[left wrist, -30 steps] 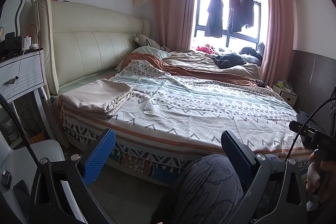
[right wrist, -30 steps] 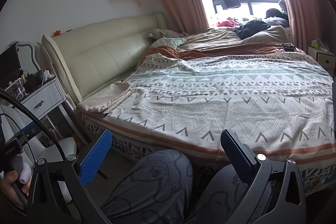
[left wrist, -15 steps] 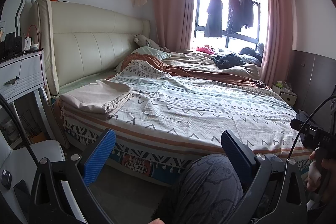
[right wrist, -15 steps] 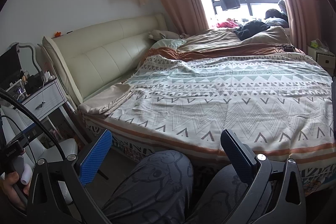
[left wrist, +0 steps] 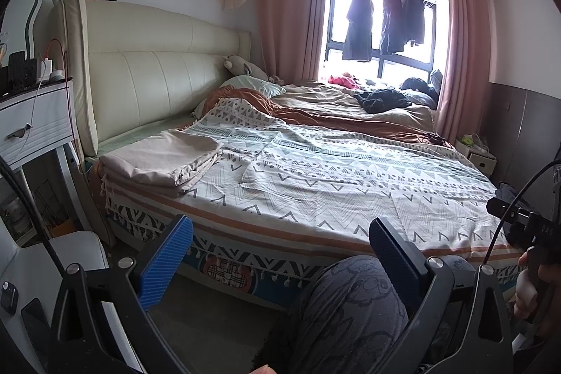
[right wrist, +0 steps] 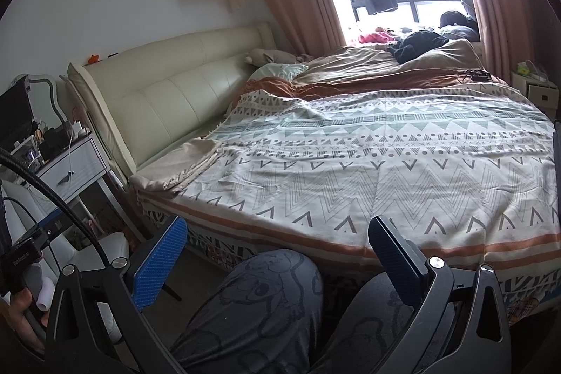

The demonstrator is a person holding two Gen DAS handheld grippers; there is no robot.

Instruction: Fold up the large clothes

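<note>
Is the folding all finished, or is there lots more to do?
One beige cloth already lies folded at the bed's corner by the headboard. Nothing is in hand: the left gripper and right gripper are both open and empty, held above the person's knees. Possibly left: the dark clothes heaped near the window.

- left gripper (left wrist: 280, 255): black frame; blue ribbed pads; silver screws
- right gripper (right wrist: 277, 251): same build; black cable at the left edge
- trousers (right wrist: 266, 300): grey, dark cartoon line print
</note>
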